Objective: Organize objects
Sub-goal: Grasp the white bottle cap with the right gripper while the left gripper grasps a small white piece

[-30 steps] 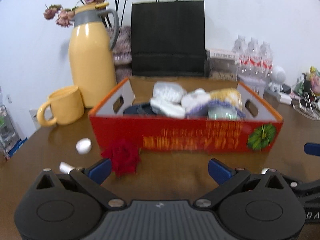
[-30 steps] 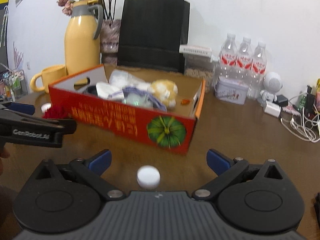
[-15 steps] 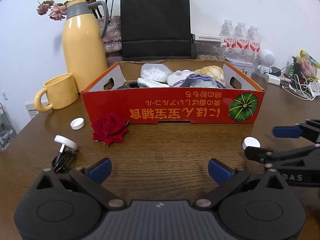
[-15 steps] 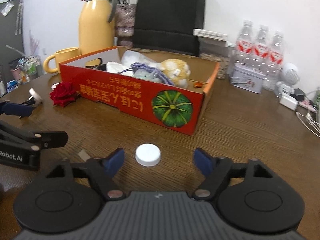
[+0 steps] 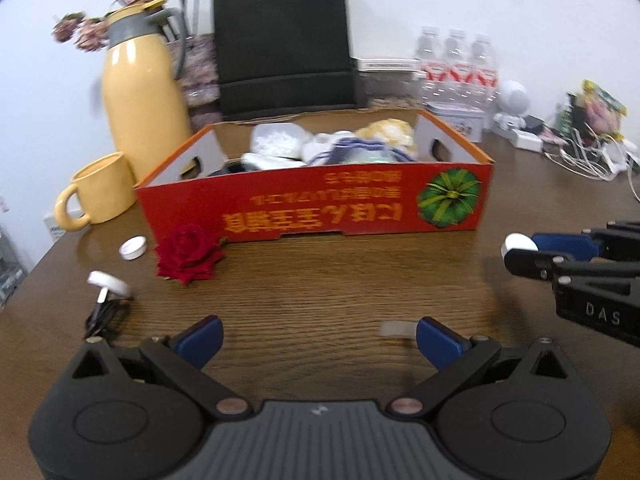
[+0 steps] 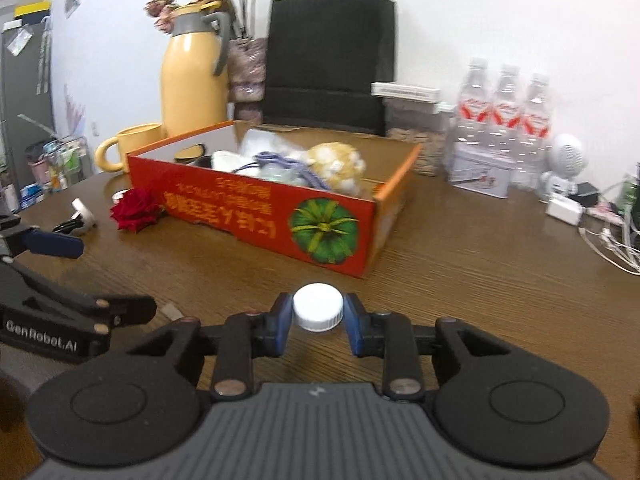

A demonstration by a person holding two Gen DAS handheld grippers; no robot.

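The right tongs (image 6: 319, 322) are angled down toward the bench (image 6: 460, 280), and their jaws have just been closing; the blue pads (image 6: 280, 320) are now pressed on either side of a round white bottle cap (image 6: 318, 306) with a ribbed plastic skirt, which is held just above the brown wood-grain surface in front of the box's near corner. The left tongs (image 5: 318, 334) are likewise tilted downward over the bench, their blue-padded fingers (image 5: 200, 338) spread wide with nothing between them; a small grey scrap (image 5: 394, 328) is seen lying beside the right-hand finger. To the left, a black coiled cable with a white disc-shaped plug (image 5: 108, 284) is laid on the wood, with a second white cap (image 5: 133, 247) and a red fabric rose (image 5: 190, 254) a little beyond, the rose touching the box front. The red cardboard box (image 5: 320, 212), printed with yellow characters and a green pumpkin, is filled with soft white, purple and yellow items. Behind it are set a glossy yellow mug (image 5: 100, 192), a tall yellow jug with a grey collar (image 5: 140, 92), dried flowers, a matte black paper bag (image 5: 284, 44), three clear water bottles (image 5: 456, 60) and a metal tin (image 6: 480, 170)
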